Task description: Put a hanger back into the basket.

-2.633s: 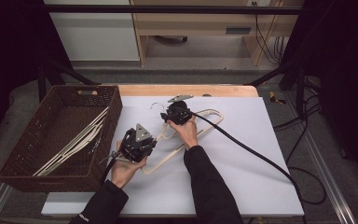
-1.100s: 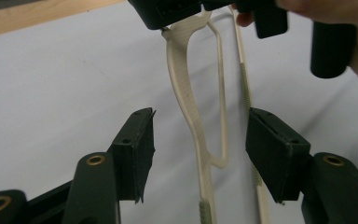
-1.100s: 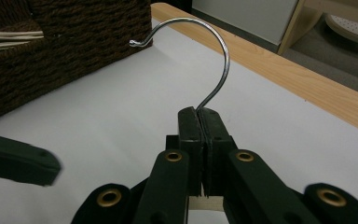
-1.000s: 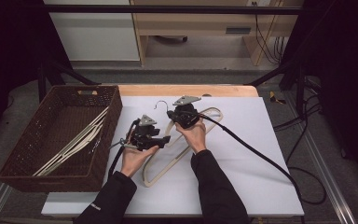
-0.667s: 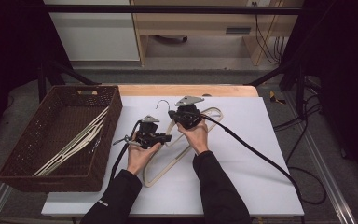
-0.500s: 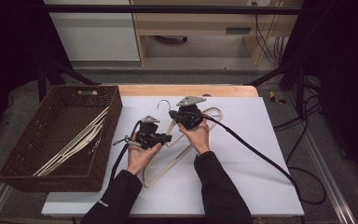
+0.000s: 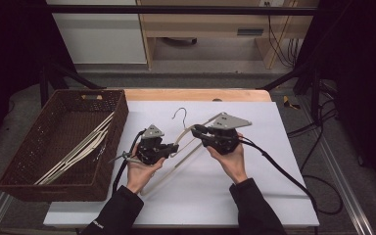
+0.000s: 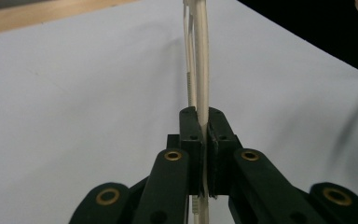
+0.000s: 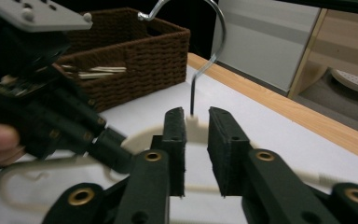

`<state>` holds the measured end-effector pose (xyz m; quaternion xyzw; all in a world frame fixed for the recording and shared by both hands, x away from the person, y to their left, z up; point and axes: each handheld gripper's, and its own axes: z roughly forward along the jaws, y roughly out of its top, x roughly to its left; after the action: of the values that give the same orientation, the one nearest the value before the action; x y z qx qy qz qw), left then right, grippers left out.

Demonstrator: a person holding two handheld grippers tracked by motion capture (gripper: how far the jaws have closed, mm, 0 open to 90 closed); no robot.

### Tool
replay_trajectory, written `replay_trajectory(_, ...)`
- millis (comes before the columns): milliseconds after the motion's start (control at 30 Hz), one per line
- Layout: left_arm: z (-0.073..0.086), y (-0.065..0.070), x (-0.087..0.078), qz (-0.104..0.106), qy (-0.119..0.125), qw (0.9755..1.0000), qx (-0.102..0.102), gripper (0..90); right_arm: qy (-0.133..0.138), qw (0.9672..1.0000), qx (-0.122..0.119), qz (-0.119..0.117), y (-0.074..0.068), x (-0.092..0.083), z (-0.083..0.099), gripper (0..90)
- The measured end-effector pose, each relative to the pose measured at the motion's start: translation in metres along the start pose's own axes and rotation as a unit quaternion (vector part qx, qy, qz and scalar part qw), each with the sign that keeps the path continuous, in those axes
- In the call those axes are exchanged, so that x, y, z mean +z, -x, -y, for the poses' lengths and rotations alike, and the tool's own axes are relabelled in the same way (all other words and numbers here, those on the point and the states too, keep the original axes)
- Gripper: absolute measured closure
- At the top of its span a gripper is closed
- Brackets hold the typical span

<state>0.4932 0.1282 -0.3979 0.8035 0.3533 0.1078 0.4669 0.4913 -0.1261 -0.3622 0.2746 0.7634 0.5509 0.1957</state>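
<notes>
A cream plastic clothes hanger with a silver wire hook (image 7: 178,142) is hanging in the air just above the middle of the white-topped bench (image 7: 274,161), tilted so that its hook is pointing toward the far side and its long bar is slanting down toward the near left. The left tool (image 7: 172,148) is gripping one arm of this hanger: in the left gripper view its two black jaws are pressing together on the thin cream bar (image 8: 204,84), which is running straight up between them. The right tool (image 7: 198,130) is sitting at the hanger's neck, just right of the hook; in the right gripper view its jaws are standing slightly apart on either side of the small cream stub (image 9: 192,122) from which the wire hook (image 9: 209,51) is rising, and they have just been opening, with the pads no longer pressing on it. A bare hand is holding each tool, with dark sleeves coming in from the near edge, and a black cable (image 7: 284,171) is trailing off from the right tool to the near right. At the left of the bench a dark brown woven wicker basket (image 7: 29,147) is standing, and more cream hangers (image 7: 78,149) are lying inside it. A strip of light wood (image 7: 196,94) is showing along the far edge.
</notes>
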Motion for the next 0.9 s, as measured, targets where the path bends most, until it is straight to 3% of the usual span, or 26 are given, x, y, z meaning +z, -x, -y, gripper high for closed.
replay_trajectory(67, -0.004, 0.002, -0.008, -0.006, 0.011, 0.9999, 0.005, 87.0, 0.006, 0.9999, 0.012, -0.002, -0.001, -0.017, 0.003, 69.0)
replay_trajectory(100, -0.006, 0.003, -0.013, -0.008, 0.014, 0.9998, 0.008, 87.0, 0.006, 0.9999, 0.012, -0.002, -0.001, -0.017, 0.003, 69.0)
replay_trajectory(133, -0.010, 0.005, -0.022, -0.009, 0.020, 0.9996, 0.016, 87.0, 0.008, 0.9998, 0.019, 0.003, -0.002, -0.031, 0.008, 62.8)
replay_trajectory(200, -0.013, 0.007, -0.026, -0.012, 0.022, 0.9994, 0.023, 87.0, 0.009, 0.9997, 0.021, 0.007, -0.002, -0.037, 0.011, 59.2)
replay_trajectory(233, -0.017, 0.011, -0.036, -0.018, 0.027, 0.9988, 0.037, 87.0, 0.011, 0.9994, 0.028, 0.016, -0.002, -0.048, 0.018, 50.4)
replay_trajectory(300, -0.019, 0.013, -0.041, -0.021, 0.028, 0.9984, 0.046, 87.0, 0.010, 0.9992, 0.034, 0.020, -0.001, -0.053, 0.022, 46.2)
replay_trajectory(333, -0.022, 0.015, -0.046, -0.023, 0.028, 0.9979, 0.052, 87.0, 0.012, 0.9987, 0.040, 0.029, 0.001, -0.062, 0.030, 38.1)
replay_trajectory(367, -0.024, 0.016, -0.050, -0.025, 0.029, 0.9976, 0.058, 87.0, 0.012, 0.9987, 0.040, 0.029, 0.001, -0.062, 0.030, 38.1)
replay_trajectory(400, -0.030, 0.019, -0.061, -0.028, 0.032, 0.9966, 0.070, 86.9, 0.009, 0.9982, 0.046, 0.036, 0.004, -0.069, 0.036, 32.1)
replay_trajectory(533, -0.040, 0.023, -0.076, -0.032, 0.036, 0.9953, 0.084, 87.0, 0.007, 0.9964, 0.069, 0.048, 0.012, -0.080, 0.050, 22.5)
replay_trajectory(667, -0.051, 0.023, -0.096, -0.036, 0.039, 0.9939, 0.097, 86.9, 0.002, 0.9957, 0.074, 0.055, 0.016, -0.086, 0.057, 17.2)
replay_trajectory(867, -0.064, 0.010, -0.135, -0.052, 0.047, 0.9900, 0.123, 86.9, 0.003, 0.9949, 0.075, 0.067, 0.019, -0.099, 0.064, 11.8)
replay_trajectory(900, -0.064, 0.010, -0.135, -0.052, 0.047, 0.9900, 0.123, 86.9, 0.004, 0.9947, 0.076, 0.070, 0.019, -0.101, 0.065, 11.7)
